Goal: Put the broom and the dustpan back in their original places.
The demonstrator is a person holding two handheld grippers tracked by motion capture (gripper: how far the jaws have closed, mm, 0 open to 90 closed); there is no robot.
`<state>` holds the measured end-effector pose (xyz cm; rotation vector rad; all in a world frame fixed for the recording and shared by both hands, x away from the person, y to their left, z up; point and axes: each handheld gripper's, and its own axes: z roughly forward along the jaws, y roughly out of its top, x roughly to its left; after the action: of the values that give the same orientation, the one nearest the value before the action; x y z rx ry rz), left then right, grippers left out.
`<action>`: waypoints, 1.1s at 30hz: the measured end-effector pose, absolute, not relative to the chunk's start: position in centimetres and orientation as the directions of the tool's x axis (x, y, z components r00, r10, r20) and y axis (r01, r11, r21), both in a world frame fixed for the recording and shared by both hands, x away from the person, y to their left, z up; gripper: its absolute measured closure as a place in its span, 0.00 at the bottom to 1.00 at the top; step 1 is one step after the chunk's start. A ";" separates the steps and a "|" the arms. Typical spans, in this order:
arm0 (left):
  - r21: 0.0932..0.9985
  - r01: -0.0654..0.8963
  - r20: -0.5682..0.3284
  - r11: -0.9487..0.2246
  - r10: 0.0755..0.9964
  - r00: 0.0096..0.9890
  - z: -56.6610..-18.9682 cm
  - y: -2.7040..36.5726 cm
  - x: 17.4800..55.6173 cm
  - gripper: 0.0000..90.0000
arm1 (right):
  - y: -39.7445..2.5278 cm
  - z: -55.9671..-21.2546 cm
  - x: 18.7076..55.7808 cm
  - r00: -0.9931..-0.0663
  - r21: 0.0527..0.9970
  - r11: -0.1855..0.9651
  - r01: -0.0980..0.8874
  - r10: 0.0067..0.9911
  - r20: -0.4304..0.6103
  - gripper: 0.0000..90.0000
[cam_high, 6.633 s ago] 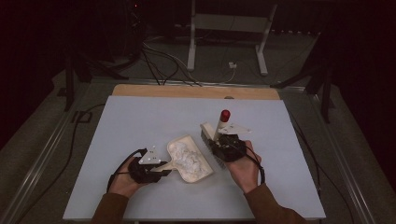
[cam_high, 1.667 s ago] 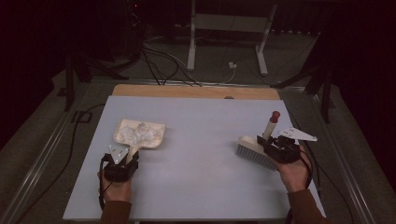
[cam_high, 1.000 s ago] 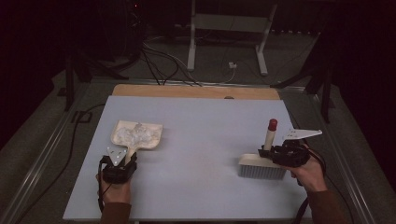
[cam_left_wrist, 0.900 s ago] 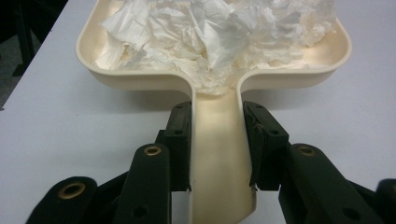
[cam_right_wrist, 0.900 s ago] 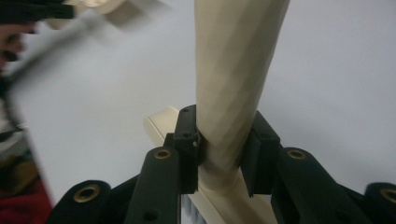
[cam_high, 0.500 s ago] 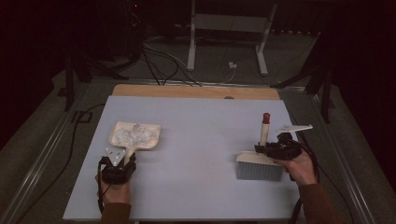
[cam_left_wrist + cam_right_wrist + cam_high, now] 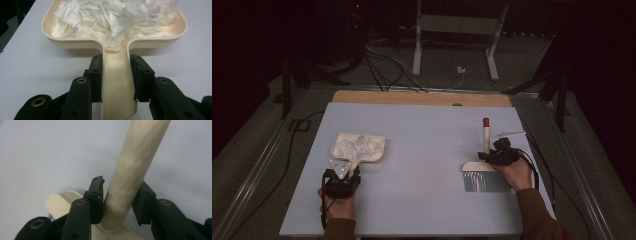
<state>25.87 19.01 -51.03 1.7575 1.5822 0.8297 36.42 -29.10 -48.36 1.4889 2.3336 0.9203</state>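
While dustpan nears edge, brush too.

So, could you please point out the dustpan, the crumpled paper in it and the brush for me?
dustpan [image 7: 117,82], left gripper view, on its handle between the tongs.
crumpled paper [image 7: 117,18], left gripper view, on the middle of the heap.
brush [image 7: 484,181], high view, on its bristles.

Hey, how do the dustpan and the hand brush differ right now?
The dustpan lies flat on the table's left side, while the hand brush stands on the right with its handle pointing up. The dustpan holds crumpled white paper; the brush carries nothing. The brush handle has a red tip, the dustpan none. Both are cream plastic, each clamped at its handle by a gripper.
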 end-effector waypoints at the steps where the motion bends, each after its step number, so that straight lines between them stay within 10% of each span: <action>1: 0.793 0.603 0.047 -0.086 0.996 0.080 -51.1 18.9 25.9 0.74 | -29.0 -48.5 36.6 -0.459 0.605 0.288 0.742 0.877 0.144 0.71; 33: 0.767 0.636 0.062 -0.085 0.996 0.058 -52.2 18.4 27.4 0.74 | -27.5 -49.3 36.9 -0.424 0.615 0.313 0.724 0.905 0.039 0.51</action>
<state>27.43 18.39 -52.21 1.7817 1.6324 0.8312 36.85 -27.54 -49.32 1.4648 2.2716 0.8131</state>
